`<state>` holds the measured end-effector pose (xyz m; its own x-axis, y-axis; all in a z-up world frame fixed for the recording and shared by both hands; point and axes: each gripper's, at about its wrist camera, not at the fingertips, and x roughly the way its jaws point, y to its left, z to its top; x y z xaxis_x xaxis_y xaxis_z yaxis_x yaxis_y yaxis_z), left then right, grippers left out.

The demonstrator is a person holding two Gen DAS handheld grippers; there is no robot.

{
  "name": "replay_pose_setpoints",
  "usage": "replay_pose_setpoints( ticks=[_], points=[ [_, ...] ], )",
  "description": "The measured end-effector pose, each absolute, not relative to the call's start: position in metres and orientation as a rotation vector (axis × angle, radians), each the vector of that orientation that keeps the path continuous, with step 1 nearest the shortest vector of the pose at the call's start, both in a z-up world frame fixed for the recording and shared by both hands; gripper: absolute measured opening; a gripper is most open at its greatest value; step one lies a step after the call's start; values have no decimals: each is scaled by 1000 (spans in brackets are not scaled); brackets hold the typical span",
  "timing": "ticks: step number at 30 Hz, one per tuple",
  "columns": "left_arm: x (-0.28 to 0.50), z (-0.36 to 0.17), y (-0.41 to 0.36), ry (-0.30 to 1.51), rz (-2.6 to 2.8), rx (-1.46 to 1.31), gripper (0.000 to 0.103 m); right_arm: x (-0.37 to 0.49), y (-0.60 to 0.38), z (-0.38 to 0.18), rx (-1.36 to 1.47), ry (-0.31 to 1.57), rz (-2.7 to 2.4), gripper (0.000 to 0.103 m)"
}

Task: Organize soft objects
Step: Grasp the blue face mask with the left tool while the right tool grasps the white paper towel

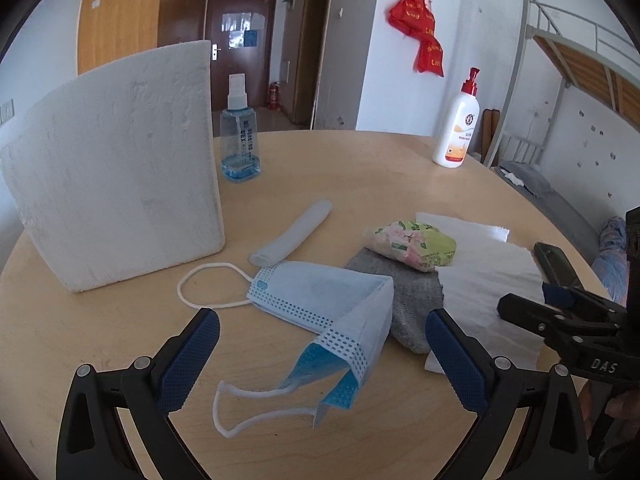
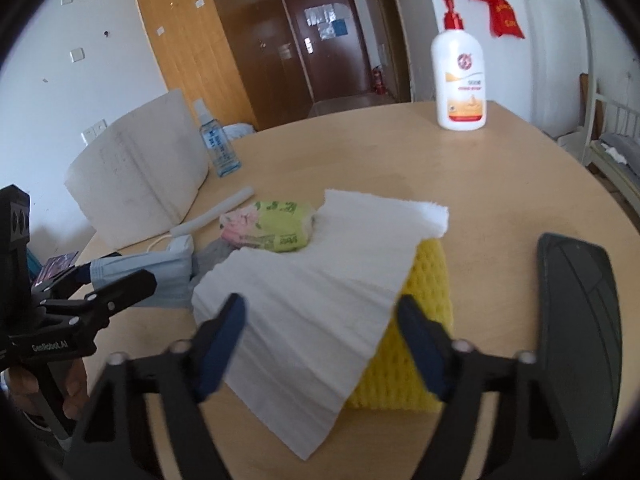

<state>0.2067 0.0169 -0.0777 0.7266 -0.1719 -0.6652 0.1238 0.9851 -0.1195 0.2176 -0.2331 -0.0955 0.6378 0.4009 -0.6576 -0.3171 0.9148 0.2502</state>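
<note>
A blue face mask (image 1: 332, 312) lies folded on the round wooden table, between the open fingers of my left gripper (image 1: 322, 344). A grey sock (image 1: 404, 292) lies behind it, with a green tissue pack (image 1: 416, 244) on its far end. A white paper towel (image 2: 304, 284) covers part of a yellow sponge (image 2: 424, 308). My right gripper (image 2: 320, 340) is open just above the towel's near edge. It shows at the right of the left wrist view (image 1: 560, 308). A white rolled cloth (image 1: 292, 232) lies near the foam box.
A white foam box (image 1: 116, 184) stands at the left. A blue spray bottle (image 1: 240, 136) and a white lotion bottle (image 2: 460, 72) stand at the back of the table. A black phone (image 2: 576, 320) lies at the right edge.
</note>
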Motion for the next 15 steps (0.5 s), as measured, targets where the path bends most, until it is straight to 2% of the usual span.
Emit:
replay_pose_setpoints(
  ticks=[3,5,7,9,10,14,15],
  points=[
    [209,-80,17,755,-165,-78,96,220,-230,-99,113,798,420,65],
    [210,-80,18,761,-168,-85,88,219,-231,-98,118,796,421,58],
    [211,-82,17,774,-178,-90,81,219,-231,-98,117,795,423,41],
    [213,-84,17,787,-181,-90,73,219,-231,-98,119,799,426,32],
    [214,-85,16,792,-181,-88,67,219,-232,-98,118,798,427,26],
    [214,-84,17,793,-199,-100,44,218,-231,-97,122,794,444,13],
    [213,-85,16,794,-202,-97,40,218,-232,-97,130,793,448,12]
  ],
)
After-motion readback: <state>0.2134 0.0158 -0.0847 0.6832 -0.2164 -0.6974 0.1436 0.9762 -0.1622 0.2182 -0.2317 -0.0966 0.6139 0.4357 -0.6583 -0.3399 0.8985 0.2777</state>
